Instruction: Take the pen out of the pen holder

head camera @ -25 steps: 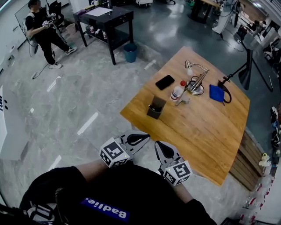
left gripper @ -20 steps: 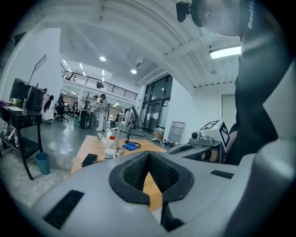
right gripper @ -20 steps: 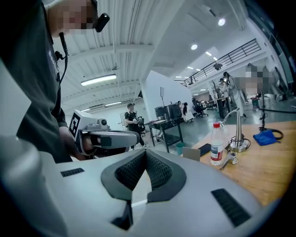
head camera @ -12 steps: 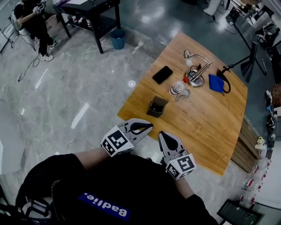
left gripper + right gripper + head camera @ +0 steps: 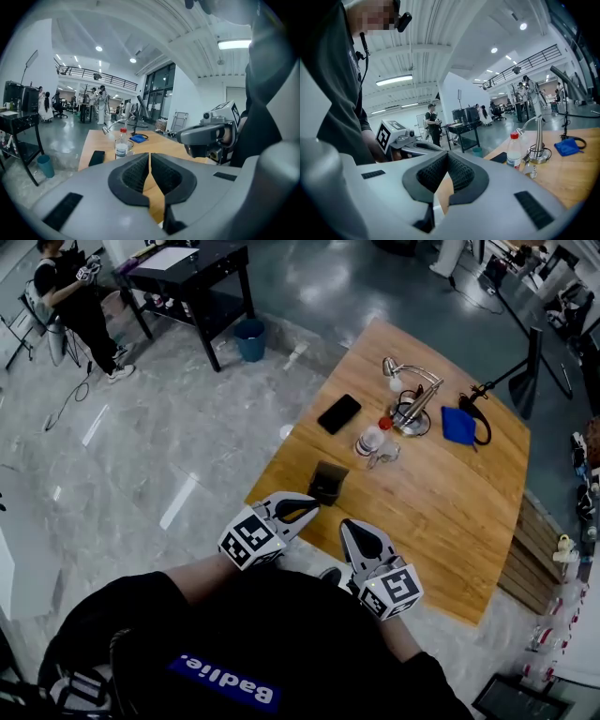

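The pen holder [image 5: 328,482], a small dark square box, stands near the closest corner of the wooden table [image 5: 441,512]; its contents are too small to make out. My left gripper [image 5: 313,506] is shut and empty, its tip just short of the holder in the head view. To the right and a little nearer to me, my right gripper [image 5: 348,526] is also shut and empty. In the left gripper view the closed pads [image 5: 150,158] hide the holder. The right gripper view shows its pads [image 5: 446,157] closed as well, with the left gripper [image 5: 417,147] beside them.
Farther back on the table lie a black phone [image 5: 338,413], a water bottle [image 5: 372,437], a desk lamp [image 5: 411,399] and a blue cloth [image 5: 457,426]. On the floor stand a black side table [image 5: 187,277] and a blue bin [image 5: 249,338]. A person [image 5: 70,296] sits at far left.
Both grippers have moved forward toward the table's near corner. The pen holder now lies just beyond the left gripper's tip. Both stayed shut.
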A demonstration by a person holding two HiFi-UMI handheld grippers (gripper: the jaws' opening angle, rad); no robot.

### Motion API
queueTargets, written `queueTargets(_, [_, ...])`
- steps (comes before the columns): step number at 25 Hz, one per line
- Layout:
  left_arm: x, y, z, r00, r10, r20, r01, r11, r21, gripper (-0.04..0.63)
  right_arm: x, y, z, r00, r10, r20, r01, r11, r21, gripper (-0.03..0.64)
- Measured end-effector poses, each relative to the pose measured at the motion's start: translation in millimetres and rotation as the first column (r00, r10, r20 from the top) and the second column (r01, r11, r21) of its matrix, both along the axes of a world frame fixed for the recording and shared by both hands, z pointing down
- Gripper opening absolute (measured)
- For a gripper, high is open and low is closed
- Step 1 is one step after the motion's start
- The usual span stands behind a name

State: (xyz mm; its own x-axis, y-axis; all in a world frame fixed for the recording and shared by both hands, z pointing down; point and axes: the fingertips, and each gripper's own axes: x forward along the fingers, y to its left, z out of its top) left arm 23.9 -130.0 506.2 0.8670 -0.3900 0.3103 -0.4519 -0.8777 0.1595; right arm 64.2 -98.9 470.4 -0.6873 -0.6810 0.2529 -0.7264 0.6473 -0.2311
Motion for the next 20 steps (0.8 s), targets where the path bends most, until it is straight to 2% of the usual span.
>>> queueTargets(7, [-6, -27, 46, 0.986, -0.033, 0.164, 0.033, 0.999, 0.006, 0.013, 13, -8, 7, 1.0, -0.014, -0.024, 0.013, 1.0, -0.027, 0.0])
queueTargets(11, [-7, -40, 66, 0.975, -0.037, 0.22, 0.039, 0.999, -0.008, 0.055, 17, -9, 10, 0.999, -0.016, -0.034, 0.015, 0.999, -0.043, 0.0])
queueTargets(20, [-2, -56, 116, 0.932, 0.019, 0.363, 0.003, 0.998, -0.06, 0.123, 28, -8, 15, 0.999, 0.016, -0.047, -0.019, 0.998, -0.063, 0.0])
